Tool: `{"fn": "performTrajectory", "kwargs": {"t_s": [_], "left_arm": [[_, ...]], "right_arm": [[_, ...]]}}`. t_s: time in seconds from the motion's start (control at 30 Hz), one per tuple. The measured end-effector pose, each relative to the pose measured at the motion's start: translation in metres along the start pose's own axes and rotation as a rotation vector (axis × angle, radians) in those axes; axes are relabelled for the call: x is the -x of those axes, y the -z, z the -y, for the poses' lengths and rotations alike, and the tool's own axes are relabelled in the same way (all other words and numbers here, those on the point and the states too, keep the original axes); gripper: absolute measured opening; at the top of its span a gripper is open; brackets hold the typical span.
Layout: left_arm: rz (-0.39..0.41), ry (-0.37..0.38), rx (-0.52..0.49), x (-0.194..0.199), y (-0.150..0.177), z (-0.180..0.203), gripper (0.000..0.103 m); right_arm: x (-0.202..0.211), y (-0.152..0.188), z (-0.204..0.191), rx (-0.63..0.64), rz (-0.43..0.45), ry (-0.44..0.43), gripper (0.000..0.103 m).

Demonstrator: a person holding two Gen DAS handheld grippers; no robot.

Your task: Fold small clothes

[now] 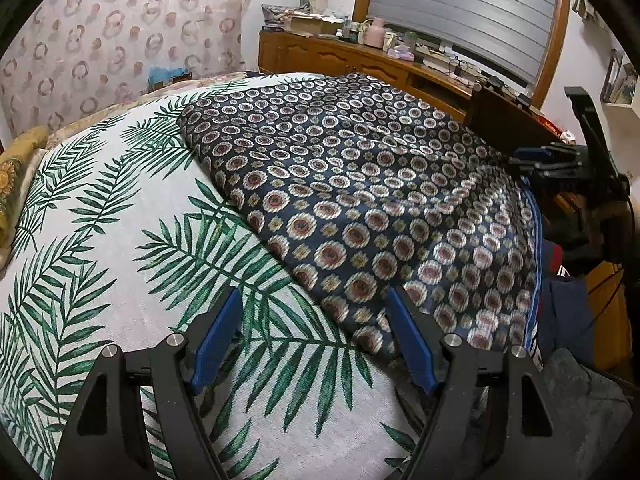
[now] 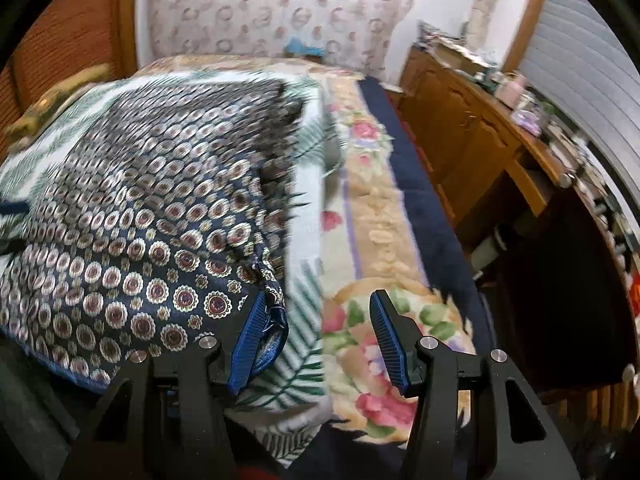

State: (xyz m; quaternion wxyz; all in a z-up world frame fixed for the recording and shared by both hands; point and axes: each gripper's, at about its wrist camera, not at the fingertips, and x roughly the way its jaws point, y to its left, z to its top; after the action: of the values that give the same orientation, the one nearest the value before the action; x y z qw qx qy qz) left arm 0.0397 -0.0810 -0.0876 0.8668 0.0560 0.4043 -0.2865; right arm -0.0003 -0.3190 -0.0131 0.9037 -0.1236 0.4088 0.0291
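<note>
Navy silk-like scarf with rows of cream-and-maroon medallions: lies spread flat on a white cloth printed with green palm fronds, which covers the bed. A thin blue hem shows along its right edge.

Left gripper, black frame with blue ribbed pads: jaws stand well apart with nothing between them, hovering over the palm-frond cloth just beside the scarf's near corner. Its right pad overlaps the scarf's edge in the left wrist view; whether it touches cannot be told.

Right gripper, same build: jaws apart and not pressing on anything. The scarf's near right corner droops against the inner face of its left pad, folded over on itself. The right wrist view is blurred.

Floral blanket in pink, green and beige with a navy border: lies under the palm-frond cloth, exposed to the right.

Wooden sideboard, cluttered with small items: far right, below a window with closed slats.

Curtain patterned with rings: far left.
</note>
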Motion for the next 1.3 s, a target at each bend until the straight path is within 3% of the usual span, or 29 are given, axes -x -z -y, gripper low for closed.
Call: {"fn": "performTrajectory", "kwargs": {"t_s": [0.17,0.23,0.27,0.37,0.43,0.5,0.57,0.63,0.73,1.03,1.1,1.3], "left_arm": [[0.002,0.006,-0.005,0.0,0.003,0.002,0.075],[0.003,0.023,-0.009,0.001,0.004,0.004,0.075],[0.004,0.029,-0.012,0.001,0.004,0.006,0.072],[0.003,0.044,-0.021,0.002,0.003,0.01,0.054],[0.0,0.068,-0.017,0.003,0.003,0.011,0.045],[-0.008,0.09,-0.015,0.003,0.002,0.012,0.028],[-0.019,0.109,-0.013,0.002,0.001,0.013,0.021],[-0.021,0.118,-0.019,0.003,-0.001,0.015,0.006],[0.012,0.149,-0.008,0.012,-0.013,0.015,0.003],[0.102,0.166,-0.025,0.013,-0.085,0.012,0.003],[0.103,0.16,-0.011,0.005,-0.099,0.006,0.003],[0.049,0.106,0.012,-0.035,-0.121,-0.012,0.003]], "right_arm": [[0.016,-0.003,0.004,-0.078,0.097,-0.053,0.055],[0.023,-0.005,-0.001,-0.072,0.131,-0.066,0.043],[0.025,-0.005,-0.003,-0.065,0.148,-0.068,0.031],[0.028,-0.002,-0.004,-0.069,0.16,-0.061,0.018],[0.024,-0.001,-0.005,-0.068,0.151,-0.07,0.018],[0.022,0.0,-0.007,-0.068,0.149,-0.079,0.018],[0.017,-0.001,-0.01,-0.066,0.15,-0.105,0.018],[0.021,-0.002,-0.01,-0.057,0.154,-0.122,0.018],[0.024,-0.002,-0.018,-0.037,0.158,-0.161,0.022],[0.042,-0.009,-0.054,0.058,0.211,-0.326,0.05],[0.047,-0.009,-0.058,0.071,0.224,-0.361,0.058],[0.057,-0.006,-0.054,0.067,0.251,-0.437,0.061]]}}
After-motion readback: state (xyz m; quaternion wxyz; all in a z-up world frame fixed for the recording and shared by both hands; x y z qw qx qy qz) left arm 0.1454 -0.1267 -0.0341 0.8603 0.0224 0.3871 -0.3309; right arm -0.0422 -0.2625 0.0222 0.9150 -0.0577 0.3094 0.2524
